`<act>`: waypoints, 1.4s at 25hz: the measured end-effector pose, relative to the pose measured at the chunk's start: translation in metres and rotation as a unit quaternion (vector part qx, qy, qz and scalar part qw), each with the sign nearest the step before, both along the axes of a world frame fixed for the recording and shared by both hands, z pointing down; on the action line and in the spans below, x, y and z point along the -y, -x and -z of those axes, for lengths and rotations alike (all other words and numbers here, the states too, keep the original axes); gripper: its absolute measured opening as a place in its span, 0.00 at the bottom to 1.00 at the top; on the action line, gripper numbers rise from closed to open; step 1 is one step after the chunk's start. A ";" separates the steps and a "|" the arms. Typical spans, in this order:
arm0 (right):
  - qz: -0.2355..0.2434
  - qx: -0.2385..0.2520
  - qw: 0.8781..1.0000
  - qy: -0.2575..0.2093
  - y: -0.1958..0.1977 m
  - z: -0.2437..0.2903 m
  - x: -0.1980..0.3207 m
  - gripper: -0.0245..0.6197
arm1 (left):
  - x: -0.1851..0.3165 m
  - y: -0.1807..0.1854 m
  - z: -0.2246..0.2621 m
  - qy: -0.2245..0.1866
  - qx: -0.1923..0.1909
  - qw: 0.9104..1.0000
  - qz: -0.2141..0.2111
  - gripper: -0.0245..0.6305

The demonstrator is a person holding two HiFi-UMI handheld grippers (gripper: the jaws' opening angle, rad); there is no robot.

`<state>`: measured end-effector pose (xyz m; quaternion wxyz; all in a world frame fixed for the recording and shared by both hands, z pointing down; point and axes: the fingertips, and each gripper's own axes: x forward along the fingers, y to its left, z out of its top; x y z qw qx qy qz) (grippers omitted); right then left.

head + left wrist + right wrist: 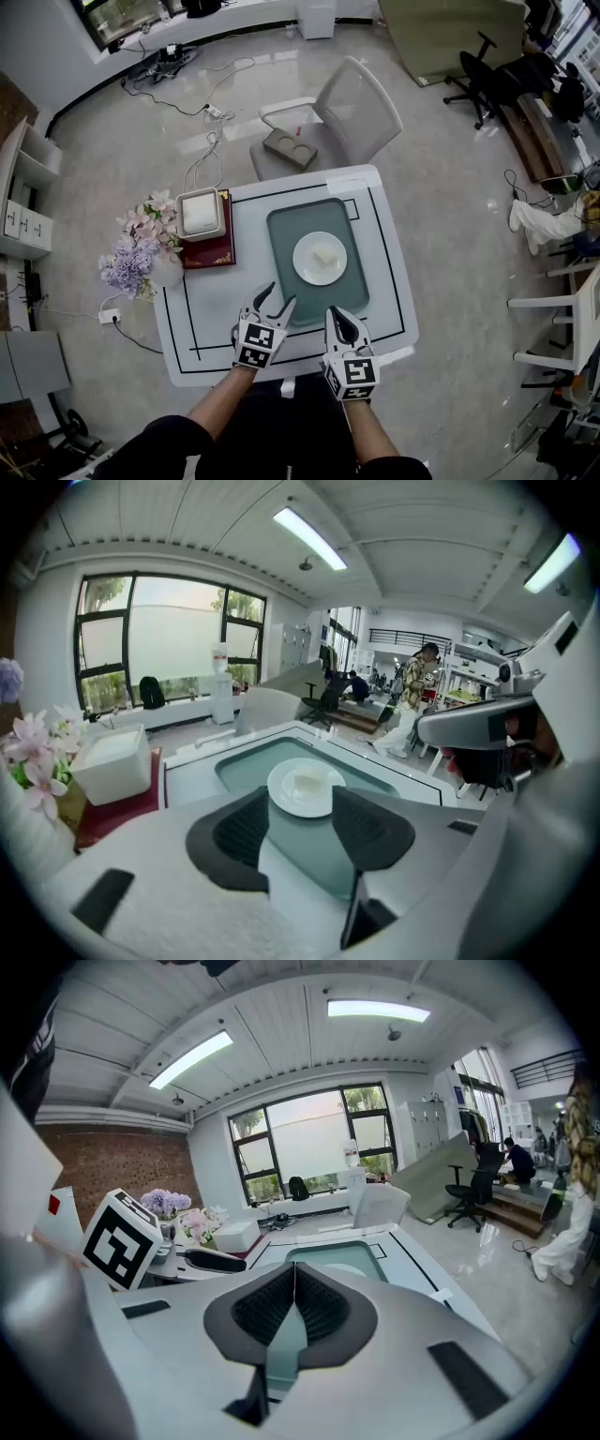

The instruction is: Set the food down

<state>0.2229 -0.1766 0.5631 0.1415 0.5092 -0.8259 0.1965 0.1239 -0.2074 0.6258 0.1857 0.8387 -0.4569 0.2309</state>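
White plate with pale food on green tray at frame centre, left gripper released below, right gripper clenched empty beside it

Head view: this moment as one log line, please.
pale food block on round white plate on green tray | left gripper open, empty | right gripper shut, empty

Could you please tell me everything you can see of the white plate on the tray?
The white plate is round, plain and smooth, and looks like glazed ceramic with a shallow raised rim. It lies flat, right way up, near the middle of the teal tray, which sits on the white table. One small pale block of food rests at its centre. The rest of its surface is bare. Apart from the tray beneath and the food on top, nothing touches it.
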 end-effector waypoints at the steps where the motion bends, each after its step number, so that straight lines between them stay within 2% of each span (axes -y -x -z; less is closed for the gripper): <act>1: -0.001 -0.001 1.000 -0.006 0.005 0.005 -0.005 0.05 | -0.005 0.004 0.008 -0.014 -0.001 1.000 -0.001 0.33; 5: -0.007 -0.004 1.000 -0.027 0.021 0.022 -0.022 0.05 | -0.027 0.020 0.035 -0.059 -0.011 0.998 -0.009 0.11; 8: -0.013 -0.008 0.999 -0.040 0.031 0.032 -0.036 0.05 | -0.042 0.028 0.050 -0.077 -0.034 0.996 -0.020 0.05; 15: -0.015 -0.029 0.998 -0.052 0.051 0.044 -0.074 0.05 | -0.078 0.030 0.081 -0.117 -0.061 0.989 -0.070 0.04; 20: -0.036 -0.038 0.997 -0.057 0.057 0.045 -0.095 0.05 | -0.100 0.034 0.089 -0.123 -0.070 0.986 -0.090 0.04; 25: -0.047 -0.037 0.996 -0.061 0.061 0.050 -0.109 0.05 | -0.115 0.039 0.094 -0.123 -0.078 0.985 -0.096 0.04; 35: -0.038 -0.049 0.996 -0.064 0.065 0.056 -0.125 0.05 | -0.131 0.056 0.103 -0.132 -0.077 0.984 -0.094 0.04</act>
